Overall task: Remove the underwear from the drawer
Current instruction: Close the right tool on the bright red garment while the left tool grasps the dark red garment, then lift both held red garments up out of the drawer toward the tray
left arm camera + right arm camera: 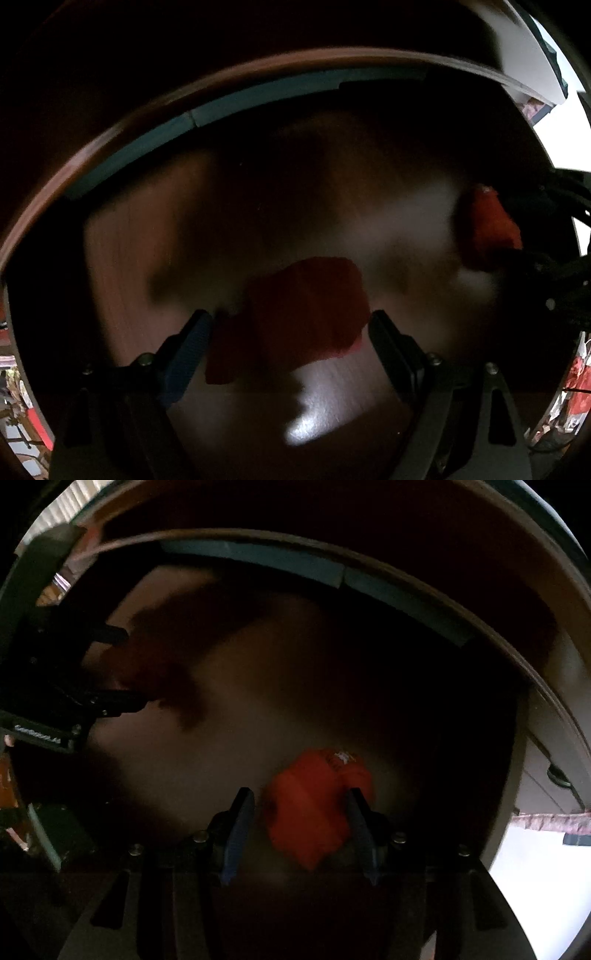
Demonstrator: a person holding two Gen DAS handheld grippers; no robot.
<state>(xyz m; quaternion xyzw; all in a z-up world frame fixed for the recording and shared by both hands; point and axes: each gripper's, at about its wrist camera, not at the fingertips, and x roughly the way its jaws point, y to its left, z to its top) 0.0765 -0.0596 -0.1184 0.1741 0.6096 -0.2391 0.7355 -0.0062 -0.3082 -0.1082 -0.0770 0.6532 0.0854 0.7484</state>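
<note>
Mostly dark, blurred frames, both tools pointing down into a brown wooden drawer (122, 236). Left tool (290, 323) has its jaws spread wide, dark red underwear (306, 314) lying between the fingers on the drawer floor; the blue-padded left finger (188, 354) sits just beside the cloth's edge, the right finger close to its other edge, neither clearly pressing on it. Right tool (301, 808) is about half open, and a brighter orange-red underwear piece (317, 805) bunches between the fingers; the right-hand finger (364, 834) overlaps the cloth's edge, the left-hand one stands apart with a gap, so no firm grip shows. That same orange-red piece shows at the right edge of the left wrist view (491, 225), next to the black frame of the right tool. In the right wrist view the left tool's black body (55, 686) fills the left side, its fingers reaching into the drawer.

Around: a curved wooden drawer edge with a blue-grey strip (258, 96) under it, a bright glare patch (321, 410) on the drawer floor, pale surface (532, 867) outside at lower right, a patterned reddish band (554, 819) there.

Writing: small white lettering on the left tool's body (38, 734), too blurred to read. A small white mark on the orange-red cloth (341, 756), unreadable.
</note>
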